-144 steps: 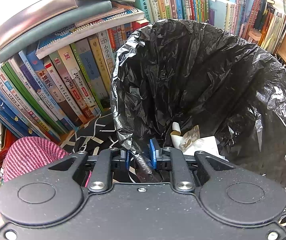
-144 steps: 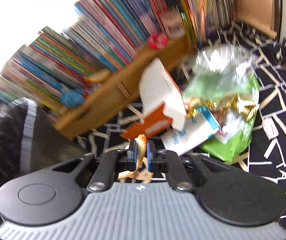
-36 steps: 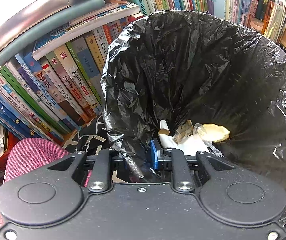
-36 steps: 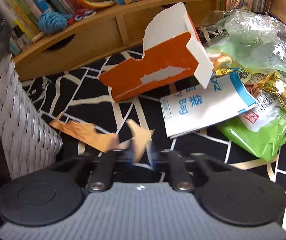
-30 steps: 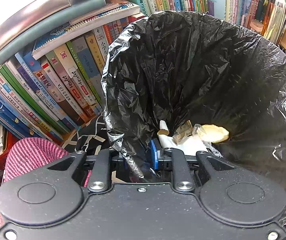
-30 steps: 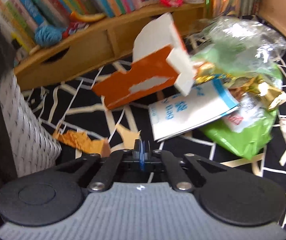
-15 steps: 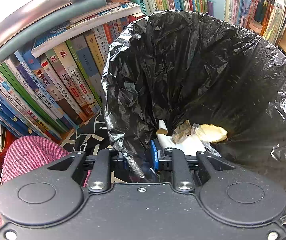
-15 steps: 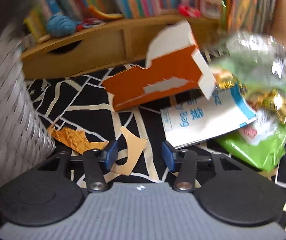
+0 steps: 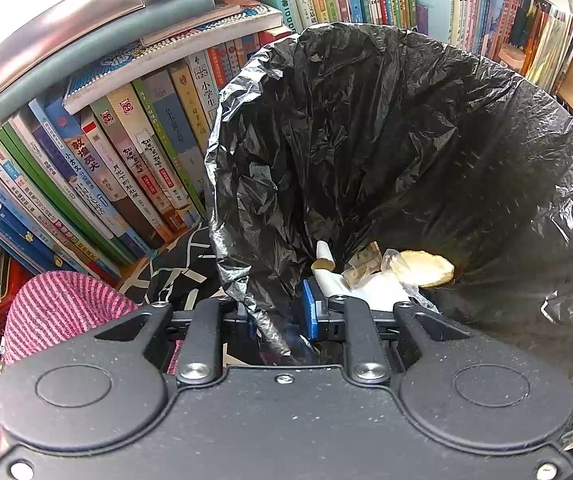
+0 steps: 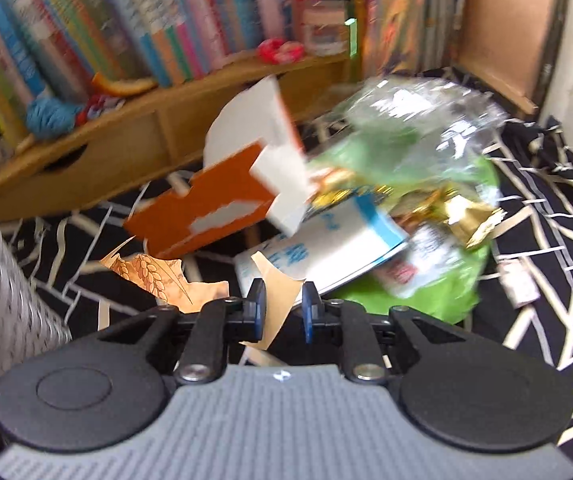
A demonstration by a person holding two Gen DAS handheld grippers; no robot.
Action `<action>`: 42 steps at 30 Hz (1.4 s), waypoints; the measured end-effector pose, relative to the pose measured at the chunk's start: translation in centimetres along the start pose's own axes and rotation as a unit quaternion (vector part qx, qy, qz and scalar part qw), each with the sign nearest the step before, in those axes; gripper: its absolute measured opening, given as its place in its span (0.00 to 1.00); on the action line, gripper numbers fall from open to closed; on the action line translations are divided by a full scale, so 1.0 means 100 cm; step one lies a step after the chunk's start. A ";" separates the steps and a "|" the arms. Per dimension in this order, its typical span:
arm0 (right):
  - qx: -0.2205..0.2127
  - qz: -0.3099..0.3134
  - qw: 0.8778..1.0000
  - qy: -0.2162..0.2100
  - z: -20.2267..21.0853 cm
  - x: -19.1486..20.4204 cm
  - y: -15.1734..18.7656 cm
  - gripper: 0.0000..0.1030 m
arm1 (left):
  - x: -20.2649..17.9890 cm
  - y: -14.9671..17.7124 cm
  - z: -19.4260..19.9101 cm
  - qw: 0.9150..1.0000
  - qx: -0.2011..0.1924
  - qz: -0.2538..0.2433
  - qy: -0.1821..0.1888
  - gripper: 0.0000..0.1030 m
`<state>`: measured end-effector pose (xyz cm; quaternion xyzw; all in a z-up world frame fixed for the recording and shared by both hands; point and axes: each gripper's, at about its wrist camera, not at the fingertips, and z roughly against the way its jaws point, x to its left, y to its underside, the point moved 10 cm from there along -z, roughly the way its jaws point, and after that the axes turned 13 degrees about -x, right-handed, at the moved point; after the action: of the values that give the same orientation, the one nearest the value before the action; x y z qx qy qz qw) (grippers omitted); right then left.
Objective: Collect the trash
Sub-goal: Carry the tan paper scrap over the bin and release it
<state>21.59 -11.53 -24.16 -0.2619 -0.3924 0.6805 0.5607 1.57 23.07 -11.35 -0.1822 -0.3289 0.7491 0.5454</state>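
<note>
In the left wrist view my left gripper (image 9: 276, 316) is shut on the near rim of the black trash bag (image 9: 366, 140) and holds it open. A pale bread-like piece (image 9: 422, 270) and white paper (image 9: 370, 288) lie at the bag's bottom. In the blurred right wrist view my right gripper (image 10: 282, 312) is closing with a tan paper scrap (image 10: 280, 296) standing between its jaws; a gap still shows at the right pad. A wheat-printed brown scrap (image 10: 150, 276) lies just to the left. Beyond are an orange-and-white carton (image 10: 222, 208) and a white-and-blue paper bag (image 10: 326, 252).
A green plastic bag (image 10: 426, 288), clear plastic (image 10: 418, 120) and a gold wrapper (image 10: 466, 216) are piled at right on the black, white-lined rug (image 10: 546, 240). A white woven bin (image 10: 2, 272) stands at left, a wooden shelf (image 10: 126, 140) behind. Books (image 9: 126, 160) crowd the bag; pink striped knit (image 9: 58, 300) lies beside it.
My right gripper went from shut to wide open over the tan scrap, then narrowed around it. The left gripper and the bag have not moved.
</note>
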 end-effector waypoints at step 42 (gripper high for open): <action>-0.150 0.033 0.949 -0.277 0.177 0.139 -0.101 0.27 | -0.001 -0.001 0.000 1.000 -0.001 0.002 0.000 0.22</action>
<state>9.84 -1.71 -4.80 -0.1566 -0.6210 0.6775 0.3617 1.66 23.03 -11.33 -0.1838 -0.3290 0.7498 0.5438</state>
